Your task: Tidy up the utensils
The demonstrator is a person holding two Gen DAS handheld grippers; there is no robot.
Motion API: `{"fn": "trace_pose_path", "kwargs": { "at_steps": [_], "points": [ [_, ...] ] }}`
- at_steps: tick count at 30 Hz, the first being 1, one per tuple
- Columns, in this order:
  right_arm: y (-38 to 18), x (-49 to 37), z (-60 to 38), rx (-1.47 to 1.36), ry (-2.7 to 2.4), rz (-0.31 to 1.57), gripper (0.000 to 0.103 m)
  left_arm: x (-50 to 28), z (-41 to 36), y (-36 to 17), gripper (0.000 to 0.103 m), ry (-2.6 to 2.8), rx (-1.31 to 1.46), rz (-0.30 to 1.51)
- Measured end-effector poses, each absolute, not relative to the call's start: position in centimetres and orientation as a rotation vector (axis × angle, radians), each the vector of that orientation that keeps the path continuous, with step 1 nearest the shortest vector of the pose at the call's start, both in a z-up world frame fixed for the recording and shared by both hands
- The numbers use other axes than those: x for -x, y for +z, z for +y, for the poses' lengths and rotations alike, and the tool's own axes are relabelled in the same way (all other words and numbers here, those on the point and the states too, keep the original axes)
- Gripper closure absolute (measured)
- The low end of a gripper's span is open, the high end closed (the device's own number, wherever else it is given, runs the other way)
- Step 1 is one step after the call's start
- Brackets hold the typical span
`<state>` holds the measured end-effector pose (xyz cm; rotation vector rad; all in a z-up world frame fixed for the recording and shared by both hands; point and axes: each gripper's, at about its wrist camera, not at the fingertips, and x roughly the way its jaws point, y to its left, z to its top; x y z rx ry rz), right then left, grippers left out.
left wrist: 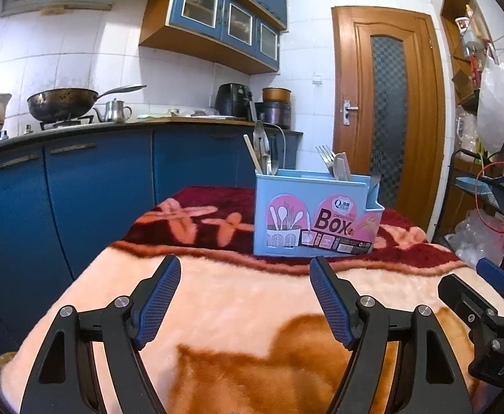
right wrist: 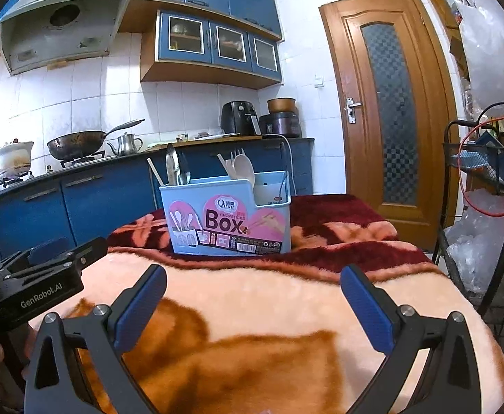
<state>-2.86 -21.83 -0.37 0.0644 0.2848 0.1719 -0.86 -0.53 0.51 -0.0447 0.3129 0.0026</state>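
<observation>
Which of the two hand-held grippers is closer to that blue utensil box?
Neither clearly. The left hand-held gripper and the right hand-held gripper both hover open and empty over the blanket, short of the blue utensil box, left one left of it, right one right.

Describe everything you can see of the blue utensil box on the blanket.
The blue utensil box looks like light blue plastic, with a pink label reading "Box" on its front. It stands upright on the dark red part of the blanket. Its compartments hold utensils standing on end: a metal spoon, a white spoon, a fork. A lower side compartment sits on its right. No hand-held gripper touches it.
</observation>
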Motion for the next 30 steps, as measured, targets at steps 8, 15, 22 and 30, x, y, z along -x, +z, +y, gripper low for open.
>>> {"fn": "trace_pose_path", "kwargs": {
  "at_steps": [8,15,22,30],
  "points": [
    [-0.45,3.10,-21.93,-0.068,0.168,0.281,0.000,0.95,-0.89,0.28,0.025,0.002,0.029,0.317],
    [-0.48,3.18,-21.91,-0.071,0.166,0.282,0.000,0.92,-1.04,0.28,0.025,0.007,0.024,0.320],
    [-0.51,3.20,-21.81,-0.072,0.164,0.284,0.000,0.96,-0.98,0.27,0.025,0.009,0.025,0.319],
    [-0.50,3.13,-21.86,-0.073,0.166,0.284,0.000,0.96,-0.98,0.25,0.025,0.008,0.025,0.319]
  ]
}}
